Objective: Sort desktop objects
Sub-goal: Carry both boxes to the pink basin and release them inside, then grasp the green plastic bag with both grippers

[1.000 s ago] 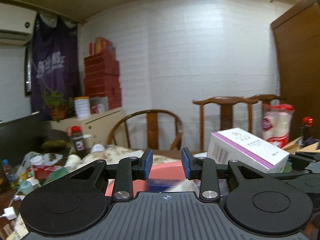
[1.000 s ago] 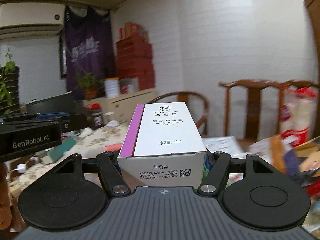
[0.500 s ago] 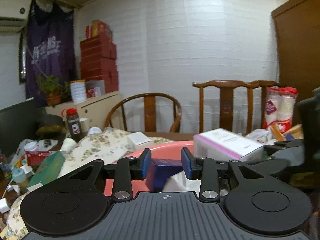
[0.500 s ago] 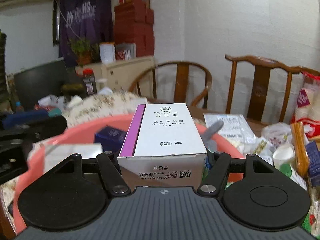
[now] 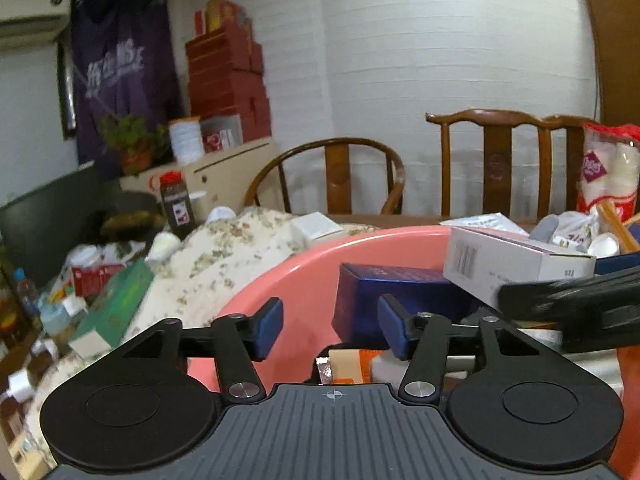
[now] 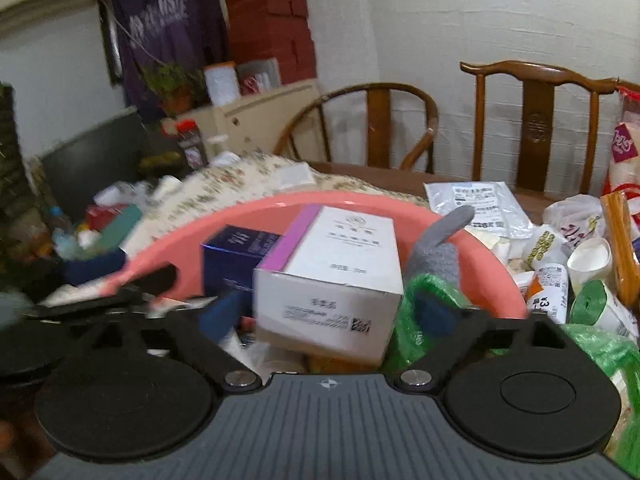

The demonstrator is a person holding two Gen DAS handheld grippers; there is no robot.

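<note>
Only rightward, grey glove (image 6: 438,248) beside basin (image 6: 496,276).

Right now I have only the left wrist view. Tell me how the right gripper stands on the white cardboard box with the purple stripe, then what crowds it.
Observer: The right gripper has its jaws opening. Its blue pads stand clear of the white cardboard box with the purple stripe, which lies between them.
Operator: Report what is at its right-hand finger.
Observer: Crumpled green plastic bag, bunched beside the box and apparently around that finger.
Operator: Name anything green outside the pink plastic basin.
Observer: A roll of green plastic bags lies just past the pink plastic basin, on its right.
</note>
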